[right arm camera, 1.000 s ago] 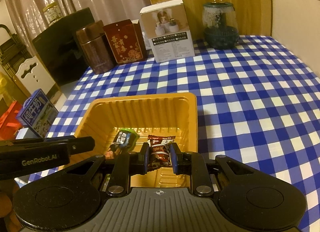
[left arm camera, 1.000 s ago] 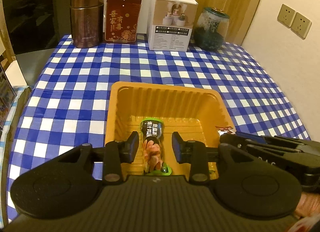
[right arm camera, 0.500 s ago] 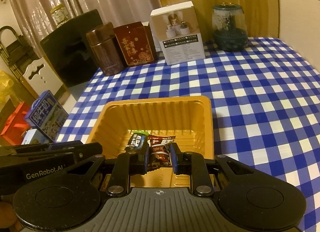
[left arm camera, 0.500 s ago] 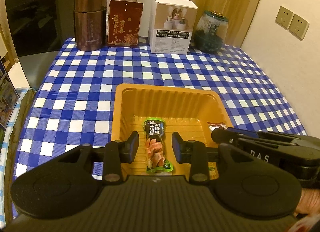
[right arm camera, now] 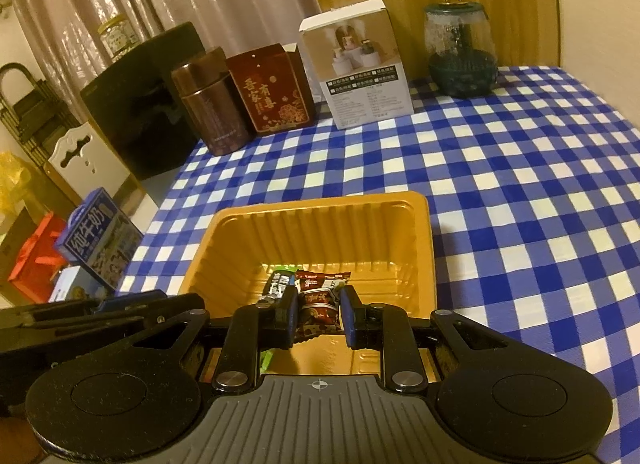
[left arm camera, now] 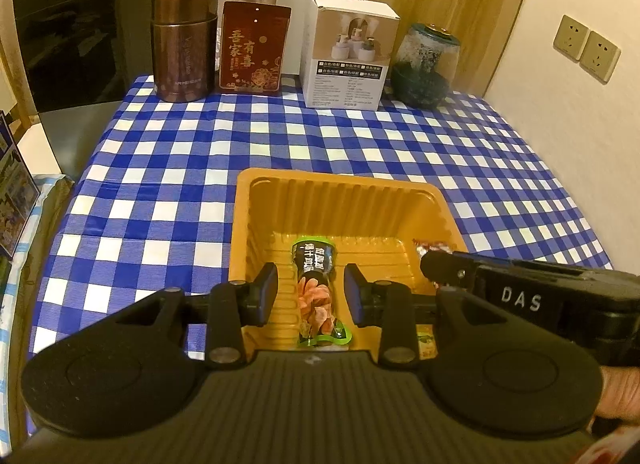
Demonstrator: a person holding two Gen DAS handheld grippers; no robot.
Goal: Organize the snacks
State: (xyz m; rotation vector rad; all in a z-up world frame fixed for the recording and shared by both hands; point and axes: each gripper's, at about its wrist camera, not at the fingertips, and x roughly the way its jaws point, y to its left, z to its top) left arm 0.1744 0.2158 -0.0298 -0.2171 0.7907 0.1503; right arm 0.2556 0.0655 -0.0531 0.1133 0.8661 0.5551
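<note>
An orange plastic tray (left arm camera: 340, 192) sits on the blue checked tablecloth and also shows in the right wrist view (right arm camera: 320, 220). A green and black snack packet (left arm camera: 318, 288) lies on the tray floor, between the open pads of my left gripper (left arm camera: 311, 294), untouched. My right gripper (right arm camera: 319, 316) hangs over the tray with a dark red snack packet (right arm camera: 318, 304) between its pads; the pads stand slightly apart from it. The green packet (right arm camera: 278, 286) lies just left of it. The right gripper's fingers (left arm camera: 448, 264) enter the left wrist view from the right.
Along the table's far edge stand a brown tin (left arm camera: 184, 42), a red box (left arm camera: 254, 50), a white carton (left arm camera: 346, 52) and a glass jar (left arm camera: 424, 64). A black appliance (left arm camera: 76, 28) stands at the left. A milk carton (right arm camera: 100, 236) sits off the table's left side.
Both grippers have lifted and drawn back from the tray. The right gripper's pads have parted a little around the red packet. The green packet lies where it was.
</note>
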